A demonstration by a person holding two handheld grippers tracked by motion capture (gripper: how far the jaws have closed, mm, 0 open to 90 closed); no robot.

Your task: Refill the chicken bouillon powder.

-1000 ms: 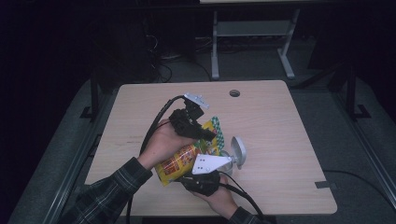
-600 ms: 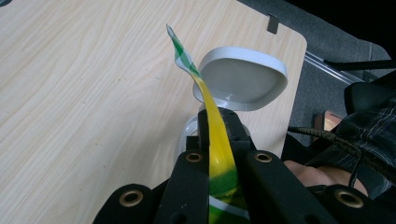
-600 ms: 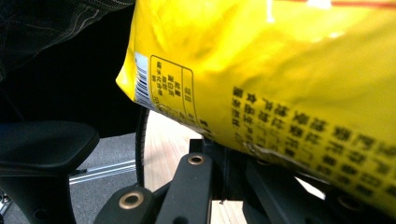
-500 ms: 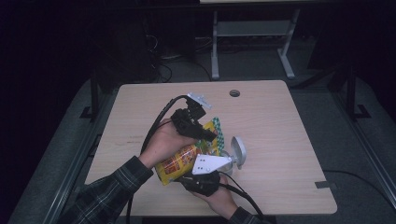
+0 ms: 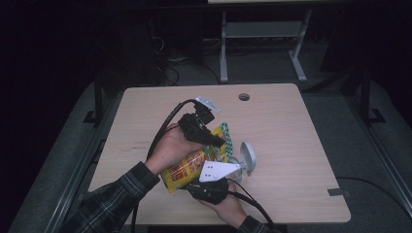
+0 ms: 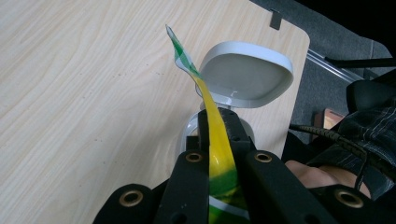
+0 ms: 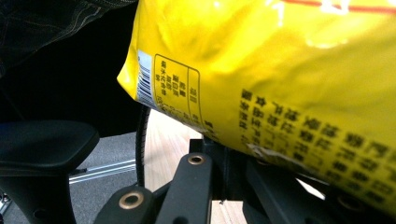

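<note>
A yellow snack bag (image 5: 187, 170) with red print is held just above the wooden table (image 5: 291, 121), between both hands. My left gripper (image 5: 217, 142) comes in from the upper left. In the left gripper view it (image 6: 217, 126) is shut on the bag's thin yellow-green sealed edge (image 6: 219, 154). My right gripper (image 7: 215, 145) is under the bag's other end (image 7: 280, 70), jaws close together on its lower seam. Its grey plate (image 5: 218, 171) shows from above. A white container (image 5: 247, 156) with its lid flipped up (image 6: 245, 74) stands just right of the bag.
A round cable hole (image 5: 244, 96) sits near the table's far edge. A strip of dark tape (image 5: 336, 191) marks the right front corner. A metal stand (image 5: 262, 29) is on the floor beyond the table. A black chair part (image 7: 42, 144) is beside the person.
</note>
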